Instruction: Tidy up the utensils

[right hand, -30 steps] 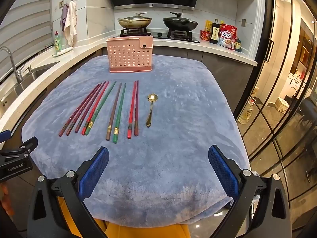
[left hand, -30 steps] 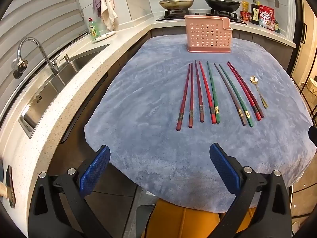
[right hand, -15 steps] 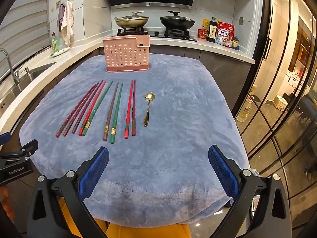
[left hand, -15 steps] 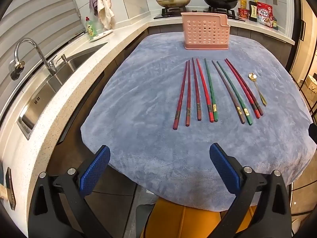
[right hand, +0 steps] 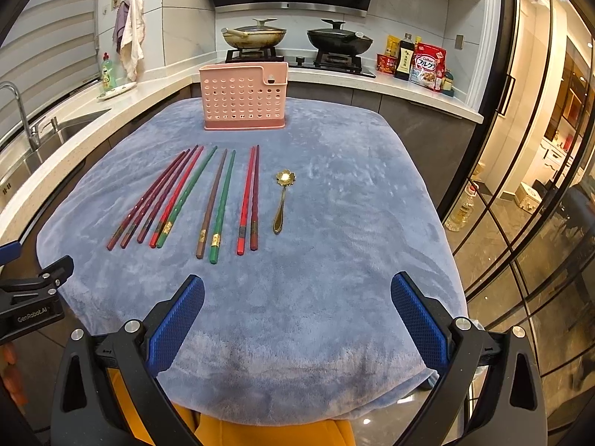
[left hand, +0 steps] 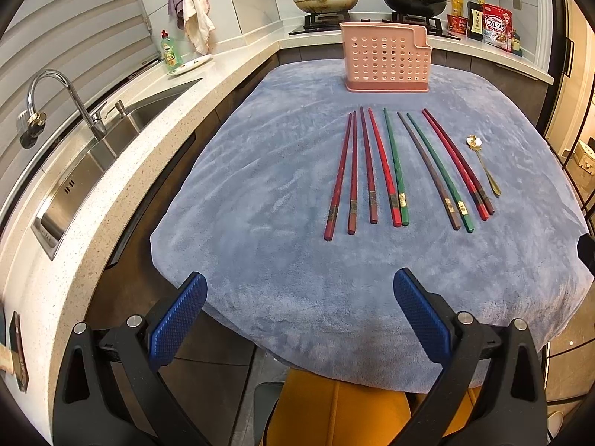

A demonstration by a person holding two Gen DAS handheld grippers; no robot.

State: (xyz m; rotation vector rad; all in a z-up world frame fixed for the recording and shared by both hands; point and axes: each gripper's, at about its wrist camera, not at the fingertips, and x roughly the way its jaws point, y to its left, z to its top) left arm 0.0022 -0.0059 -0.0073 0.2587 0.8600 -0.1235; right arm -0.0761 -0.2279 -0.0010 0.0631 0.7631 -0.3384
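Several red, brown and green chopsticks (left hand: 394,171) (right hand: 193,197) lie side by side on a grey-blue cloth (left hand: 260,186) (right hand: 353,223). A small gold spoon (left hand: 483,165) (right hand: 281,200) lies to their right. A pink perforated utensil holder (left hand: 386,61) (right hand: 243,96) stands upright at the far end of the cloth. My left gripper (left hand: 299,319) is open and empty above the cloth's near edge. My right gripper (right hand: 297,319) is open and empty above the near edge, in front of the spoon. The left gripper's body shows at the left edge of the right wrist view (right hand: 33,293).
A steel sink (left hand: 93,160) with a tap (left hand: 63,96) is set in the white counter on the left. Two pans (right hand: 297,35) sit on the hob behind the holder, with food packets (right hand: 416,63) beside them. Glass doors (right hand: 539,186) stand to the right.
Both grippers have drawn slightly nearer and lower toward the cloth, so the chopsticks and holder sit a bit differently in view. The utensils have not moved. Both stay open.
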